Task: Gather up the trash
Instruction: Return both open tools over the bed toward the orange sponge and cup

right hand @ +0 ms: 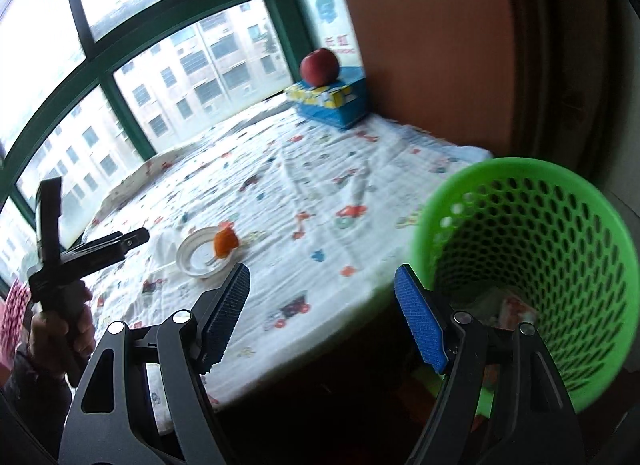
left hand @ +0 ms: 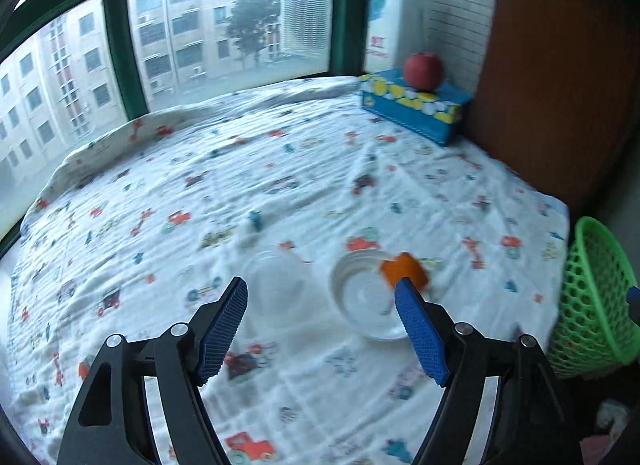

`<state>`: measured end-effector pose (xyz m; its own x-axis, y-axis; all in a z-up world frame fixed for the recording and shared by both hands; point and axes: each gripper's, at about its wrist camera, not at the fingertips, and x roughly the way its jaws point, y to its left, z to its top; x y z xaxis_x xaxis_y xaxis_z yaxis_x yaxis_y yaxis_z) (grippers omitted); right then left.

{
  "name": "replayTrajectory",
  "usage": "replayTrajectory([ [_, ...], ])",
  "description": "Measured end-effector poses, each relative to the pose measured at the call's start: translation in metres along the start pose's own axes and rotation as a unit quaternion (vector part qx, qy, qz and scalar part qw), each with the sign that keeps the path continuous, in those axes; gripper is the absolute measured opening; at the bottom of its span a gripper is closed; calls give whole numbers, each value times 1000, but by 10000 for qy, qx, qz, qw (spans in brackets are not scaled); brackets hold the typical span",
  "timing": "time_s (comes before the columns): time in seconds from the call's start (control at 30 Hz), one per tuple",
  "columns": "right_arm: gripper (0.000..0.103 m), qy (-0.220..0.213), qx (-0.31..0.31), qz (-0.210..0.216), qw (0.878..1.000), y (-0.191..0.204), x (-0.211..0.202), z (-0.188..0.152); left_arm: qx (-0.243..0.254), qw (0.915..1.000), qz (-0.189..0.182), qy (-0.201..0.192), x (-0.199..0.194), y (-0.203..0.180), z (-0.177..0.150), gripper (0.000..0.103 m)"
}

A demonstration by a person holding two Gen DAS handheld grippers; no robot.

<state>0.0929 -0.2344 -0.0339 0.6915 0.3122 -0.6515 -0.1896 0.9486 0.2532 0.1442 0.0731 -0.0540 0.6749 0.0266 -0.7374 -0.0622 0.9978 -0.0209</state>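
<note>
Partly cut off at right edge, green basket. Left gripper wide, empty (blurred clear cup between its fingers); orange scrap on white lid, lower centre. Right gripper wide, empty.

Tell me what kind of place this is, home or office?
Most likely a home, several floors up. A table under a children's vehicle-print cloth stands against large green-framed windows facing apartment blocks. An apple sits on a blue tissue box, and a green mesh wastebasket is at the table's edge.
</note>
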Motion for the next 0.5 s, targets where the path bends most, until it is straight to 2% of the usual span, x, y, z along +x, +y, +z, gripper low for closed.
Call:
replayTrajectory([
  [0.17, 75, 102, -144, 123, 9998, 18, 15, 1, -63, 9995, 242, 188, 23, 21, -3, 72],
  [0.5, 75, 293, -308, 230, 9988, 36, 39, 2, 121, 9979, 517, 377, 56, 23, -2, 68],
])
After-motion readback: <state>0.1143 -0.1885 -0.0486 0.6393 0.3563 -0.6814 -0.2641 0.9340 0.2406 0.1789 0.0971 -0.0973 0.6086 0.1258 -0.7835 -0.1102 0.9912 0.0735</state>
